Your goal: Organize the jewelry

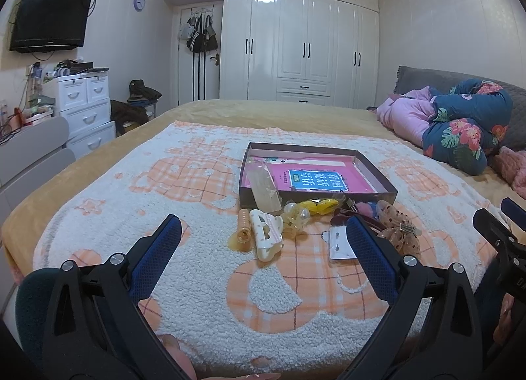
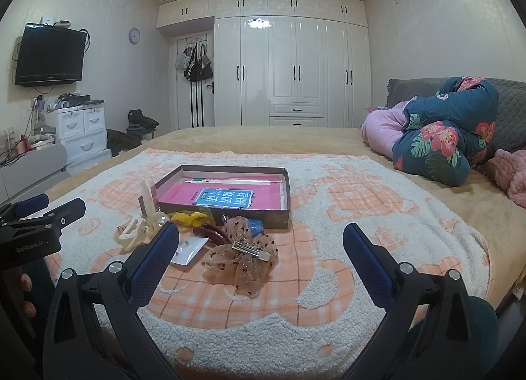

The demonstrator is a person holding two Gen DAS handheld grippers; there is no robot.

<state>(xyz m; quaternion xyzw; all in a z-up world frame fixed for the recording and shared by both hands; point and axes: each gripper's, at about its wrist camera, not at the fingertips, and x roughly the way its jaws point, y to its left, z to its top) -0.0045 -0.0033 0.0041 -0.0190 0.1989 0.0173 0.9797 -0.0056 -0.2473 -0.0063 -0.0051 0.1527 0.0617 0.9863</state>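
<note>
Fleecy peach-and-white blanket (image 2: 328, 281) covers the bed, and everything lies on it. The shallow box (image 2: 282, 197), lined with a pink sheet, holds hardly any accessories; a clear case (image 1: 264, 187) leans over its near-left rim. The rest sits in a loose heap just before the box: a dotted gauze bow clip (image 2: 243, 256), a white claw clip (image 1: 266, 237), a yellow clip (image 1: 323, 205), an earring card (image 2: 190, 250). Sorting looks barely begun. Both the left tongs (image 1: 263, 248) and right tongs (image 2: 261, 251) are spread wide and empty, above the blanket short of the heap.
</note>
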